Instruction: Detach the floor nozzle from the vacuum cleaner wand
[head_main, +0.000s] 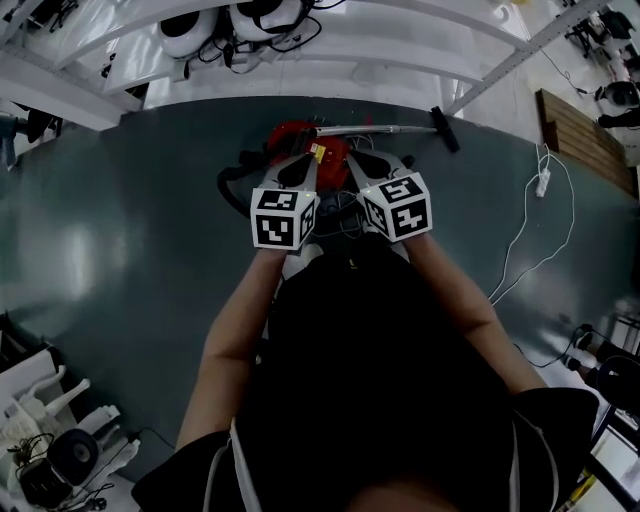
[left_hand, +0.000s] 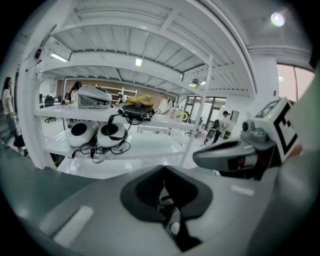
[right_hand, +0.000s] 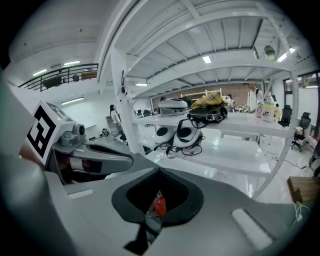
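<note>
The floor nozzle (head_main: 446, 129) lies on the dark floor (head_main: 120, 250), on the far end of the wand (head_main: 375, 129), which runs back to the red vacuum cleaner (head_main: 300, 140). The left gripper (head_main: 294, 170) and right gripper (head_main: 357, 172) hang side by side over the vacuum. Both have their jaws pressed together, gripping nothing and well apart from the nozzle.

I'm seeing the floor (head_main: 110, 240) showing as a smooth dark-green coating, glossy enough to be throwing back the lights. The vacuum cleaner body (head_main: 295, 135) is gleaming as red glossy plastic, its wand (head_main: 385, 129) is shining like bare metal, and the floor nozzle (head_main: 447, 130) is looking like matt black plastic. The shelving (head_main: 330, 45) is reading as smooth white-painted metal, and the slatted board (head_main: 583, 140) is showing as bare wood.
</note>
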